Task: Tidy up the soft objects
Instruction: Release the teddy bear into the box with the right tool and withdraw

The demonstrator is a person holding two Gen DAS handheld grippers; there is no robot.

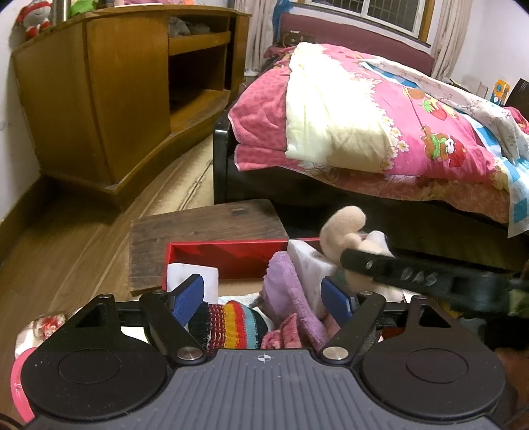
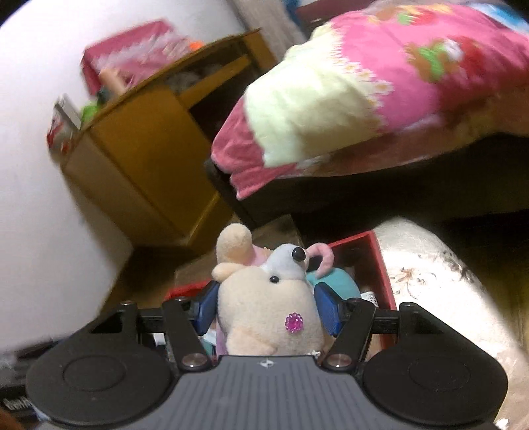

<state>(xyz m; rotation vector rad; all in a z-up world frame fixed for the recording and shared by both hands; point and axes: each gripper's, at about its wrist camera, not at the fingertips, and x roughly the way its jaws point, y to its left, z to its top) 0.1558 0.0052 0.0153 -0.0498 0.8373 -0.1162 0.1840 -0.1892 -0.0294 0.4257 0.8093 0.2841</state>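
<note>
A red box (image 1: 228, 261) on a dark wooden stool (image 1: 205, 228) holds soft items: a striped knit piece (image 1: 231, 324), a purple cloth (image 1: 287, 291) and white foam blocks (image 1: 307, 264). My left gripper (image 1: 261, 297) hovers open just above them, its blue pads on either side of the knit piece and the cloth without pressing on them. My right gripper (image 2: 267, 307) is shut on a beige plush toy (image 2: 264, 314) with a grey snout and a pink flower, held above the red box (image 2: 383, 274). In the left wrist view the plush toy (image 1: 344, 228) sticks up beside the right gripper's black finger (image 1: 396, 271).
A bed with a pink quilt (image 1: 380, 115) stands right behind the stool. A wooden cabinet (image 1: 109, 99) runs along the left wall, with a plush figure (image 1: 34, 18) on top. Wooden floor (image 1: 66, 238) lies to the left. A pale patterned cushion (image 2: 429, 281) sits right of the box.
</note>
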